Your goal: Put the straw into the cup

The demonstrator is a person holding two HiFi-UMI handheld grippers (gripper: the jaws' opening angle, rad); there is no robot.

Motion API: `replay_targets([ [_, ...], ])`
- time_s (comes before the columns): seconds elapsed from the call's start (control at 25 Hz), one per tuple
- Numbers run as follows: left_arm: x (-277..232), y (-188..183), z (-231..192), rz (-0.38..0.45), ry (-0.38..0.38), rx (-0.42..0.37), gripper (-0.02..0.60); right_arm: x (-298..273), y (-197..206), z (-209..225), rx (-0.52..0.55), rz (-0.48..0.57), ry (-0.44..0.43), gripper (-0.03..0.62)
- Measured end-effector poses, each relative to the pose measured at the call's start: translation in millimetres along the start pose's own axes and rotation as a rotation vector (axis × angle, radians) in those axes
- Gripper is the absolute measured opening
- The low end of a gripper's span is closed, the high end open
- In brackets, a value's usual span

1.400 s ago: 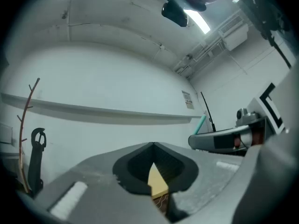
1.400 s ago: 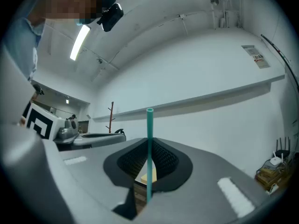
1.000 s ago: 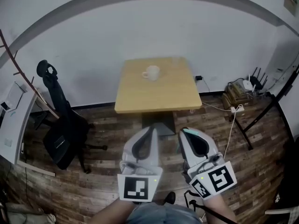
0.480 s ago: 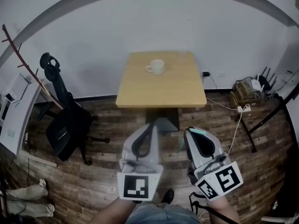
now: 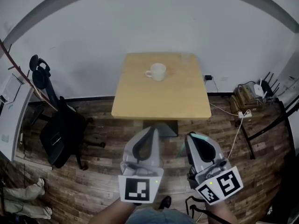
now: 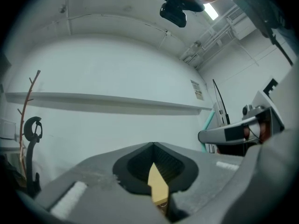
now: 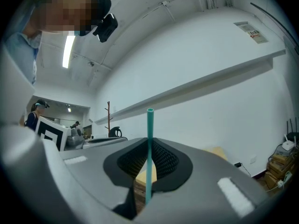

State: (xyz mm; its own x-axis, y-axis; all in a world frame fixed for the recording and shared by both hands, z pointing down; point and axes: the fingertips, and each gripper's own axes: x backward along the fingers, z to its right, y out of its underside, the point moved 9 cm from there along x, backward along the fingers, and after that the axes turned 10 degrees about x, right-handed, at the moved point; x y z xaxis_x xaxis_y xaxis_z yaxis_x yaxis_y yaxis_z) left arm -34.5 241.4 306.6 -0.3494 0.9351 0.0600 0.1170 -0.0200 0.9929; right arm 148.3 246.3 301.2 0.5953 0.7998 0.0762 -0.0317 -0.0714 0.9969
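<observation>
A white cup [image 5: 156,72] stands at the far side of a small wooden table [image 5: 161,101] in the head view. Both grippers hang over the wood floor, short of the table's near edge, pointing level towards it. My right gripper [image 5: 192,137] is shut on a teal straw [image 7: 150,143], which stands upright between its jaws and sticks out above them. The straw's top [image 6: 209,124] also shows at the right of the left gripper view. My left gripper [image 5: 151,130] is shut with nothing in it; the table shows through the slit between its jaws.
A black office chair [image 5: 60,134] and a coat stand [image 5: 18,73] are left of the table, beside a white desk [image 5: 11,111]. Boxes, a router and cables [image 5: 247,94] lie at the right wall. A person's legs [image 5: 23,202] show at lower left.
The table and cup have come nearer and look larger as both grippers moved forward together. The right gripper has kept the straw. The chair has shifted left in the head view.
</observation>
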Motion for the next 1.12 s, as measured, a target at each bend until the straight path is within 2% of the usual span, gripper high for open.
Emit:
replay_targets([
  [0.36,-74.6,-18.8,-62.5,0.036,0.015,0.008,0.018,-96.1,-10.8,25.9,0.021,0.025,0.010,0.034],
  [0.6,-107.0,-31.8,-91.4,0.091,0.028,0.019,0.018,-143.6,-27.9,35.6,0.088,0.052,0.005,0.034],
  [0.84,-133.5,-24.8,-106.1,0.069,0.036,0.007,0.018,-172.0,-26.6,51.6,0.099,0.059,0.010,0.034],
  [1.12,-183.7,-8.3,-110.5,0.042,0.033,0.014,0.018,-201.7,-11.5,90.9,0.088,0.039,0.012,0.034],
])
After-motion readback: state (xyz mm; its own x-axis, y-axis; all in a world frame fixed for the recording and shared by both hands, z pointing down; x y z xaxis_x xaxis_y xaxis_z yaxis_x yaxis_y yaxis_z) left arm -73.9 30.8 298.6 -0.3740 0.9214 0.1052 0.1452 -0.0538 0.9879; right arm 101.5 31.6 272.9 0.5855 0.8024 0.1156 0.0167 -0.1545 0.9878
